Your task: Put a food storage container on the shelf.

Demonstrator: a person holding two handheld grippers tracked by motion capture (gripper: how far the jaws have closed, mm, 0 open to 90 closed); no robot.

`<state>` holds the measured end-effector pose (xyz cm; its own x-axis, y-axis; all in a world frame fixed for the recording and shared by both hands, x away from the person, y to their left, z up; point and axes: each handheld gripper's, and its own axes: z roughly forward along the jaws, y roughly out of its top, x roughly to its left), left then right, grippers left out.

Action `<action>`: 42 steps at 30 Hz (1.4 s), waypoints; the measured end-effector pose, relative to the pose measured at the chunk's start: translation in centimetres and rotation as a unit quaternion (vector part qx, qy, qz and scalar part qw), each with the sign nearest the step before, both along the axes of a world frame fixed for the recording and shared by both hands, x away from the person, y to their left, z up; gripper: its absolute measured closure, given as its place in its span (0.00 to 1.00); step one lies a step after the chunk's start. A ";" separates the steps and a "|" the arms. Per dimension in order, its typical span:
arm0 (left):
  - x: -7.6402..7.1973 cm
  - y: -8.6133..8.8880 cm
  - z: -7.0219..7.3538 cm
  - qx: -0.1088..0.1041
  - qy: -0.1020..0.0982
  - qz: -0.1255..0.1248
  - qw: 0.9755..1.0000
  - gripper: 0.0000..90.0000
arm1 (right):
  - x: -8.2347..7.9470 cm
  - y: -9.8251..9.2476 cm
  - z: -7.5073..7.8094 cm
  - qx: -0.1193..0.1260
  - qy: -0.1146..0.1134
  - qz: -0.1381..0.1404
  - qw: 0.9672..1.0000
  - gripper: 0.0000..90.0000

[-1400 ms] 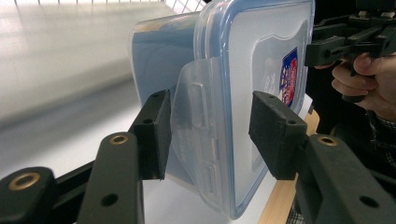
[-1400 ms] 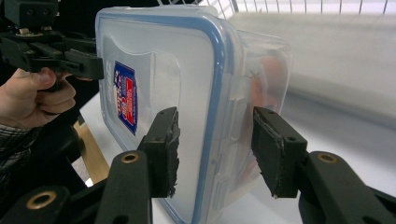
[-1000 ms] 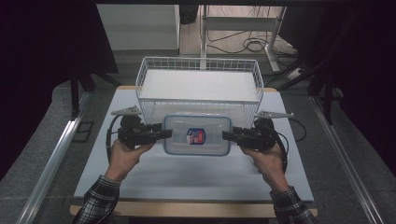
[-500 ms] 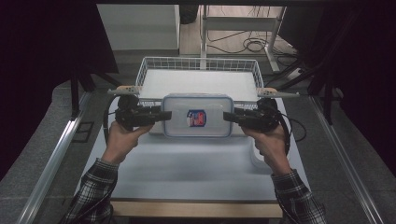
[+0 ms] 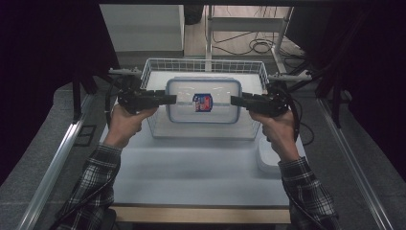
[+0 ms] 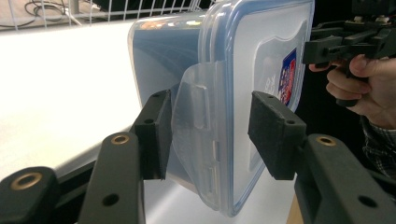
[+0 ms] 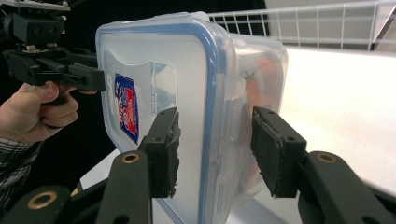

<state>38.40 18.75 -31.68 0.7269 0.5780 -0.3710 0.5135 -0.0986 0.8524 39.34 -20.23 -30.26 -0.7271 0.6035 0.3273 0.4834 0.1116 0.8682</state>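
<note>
A clear plastic container (image 5: 220, 103) with a blue-rimmed lid and a red and blue label hangs level in the air over the white wire basket (image 5: 158, 64). My left gripper (image 5: 171, 99) is shut on its left end, my right gripper (image 5: 235, 100) on its right end. In the left gripper view the pads (image 6: 156, 135) clamp the container (image 6: 224, 56) across its side latch, lid on one side and base on the other. The right gripper view shows the same hold (image 7: 215, 144) on the container (image 7: 187, 60), with something orange dimly inside.
The basket stands at the far end of the white table (image 5: 191, 177). A white, flat, rounded object (image 5: 268, 155) lies on the table at the right, by my right forearm. Metal rails run along both table sides, and cables lie on the floor beyond.
Both hands have raised the container off the table in front of the basket and carried it away from the person, so it now hangs above the basket.
</note>
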 end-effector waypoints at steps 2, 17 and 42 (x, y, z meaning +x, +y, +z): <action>0.5 0.1 0.3 -0.003 0.001 0.000 1.000 0.57 | 0.4 0.1 0.3 0.002 -0.003 -0.001 1.000 0.59; 4.5 0.4 0.6 -0.017 0.012 0.005 1.000 0.57 | 4.4 0.3 1.3 0.026 0.002 -0.022 0.999 0.58; 6.9 0.5 -0.2 -0.040 0.027 0.035 0.998 0.53 | 6.3 1.2 0.4 0.001 -0.004 -0.052 0.999 0.58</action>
<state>45.32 19.24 -31.84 0.6636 0.5929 -0.4561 0.5627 0.0061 0.8267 45.62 -19.02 -29.90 -0.6628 0.6757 0.3227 0.4854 0.0596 0.8723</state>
